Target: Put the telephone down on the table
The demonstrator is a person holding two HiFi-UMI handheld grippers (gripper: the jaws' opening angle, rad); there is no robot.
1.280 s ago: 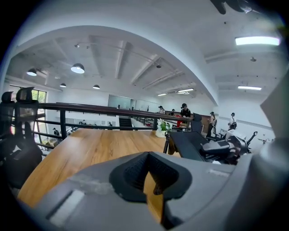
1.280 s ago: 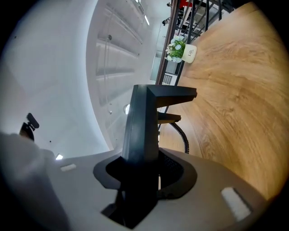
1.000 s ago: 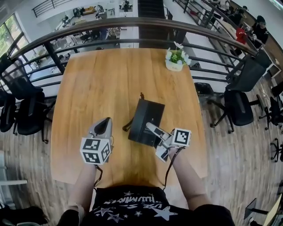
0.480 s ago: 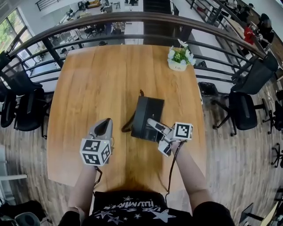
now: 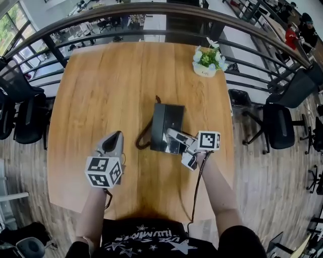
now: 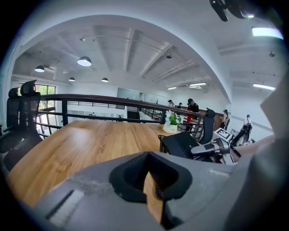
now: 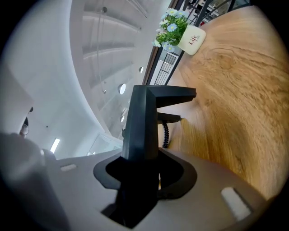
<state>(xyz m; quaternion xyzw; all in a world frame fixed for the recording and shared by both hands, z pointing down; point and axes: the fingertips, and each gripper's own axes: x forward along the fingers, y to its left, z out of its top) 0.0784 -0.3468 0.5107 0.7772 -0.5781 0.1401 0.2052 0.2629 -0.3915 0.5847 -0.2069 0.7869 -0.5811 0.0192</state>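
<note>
The black telephone [image 5: 164, 123] hangs tilted just over the middle of the wooden table [image 5: 111, 80], its coiled cord [image 5: 143, 141] trailing at its left. My right gripper [image 5: 172, 138] is shut on the phone's near edge. In the right gripper view the dark body [image 7: 142, 122] runs straight out from between the jaws. Whether its far end touches the wood I cannot tell. My left gripper [image 5: 116, 137] hovers to the left of the phone, apart from it, jaws together and empty. The left gripper view shows the phone [image 6: 180, 143] at right.
A small white pot of flowers [image 5: 206, 61] stands at the table's far right corner. A dark metal railing [image 5: 151, 12] runs behind the far edge. Black office chairs [image 5: 280, 123] stand on both sides. Bare wood lies left of and beyond the phone.
My right gripper has come down toward the table with the telephone in it. The left gripper has sunk a little and drifted left.
</note>
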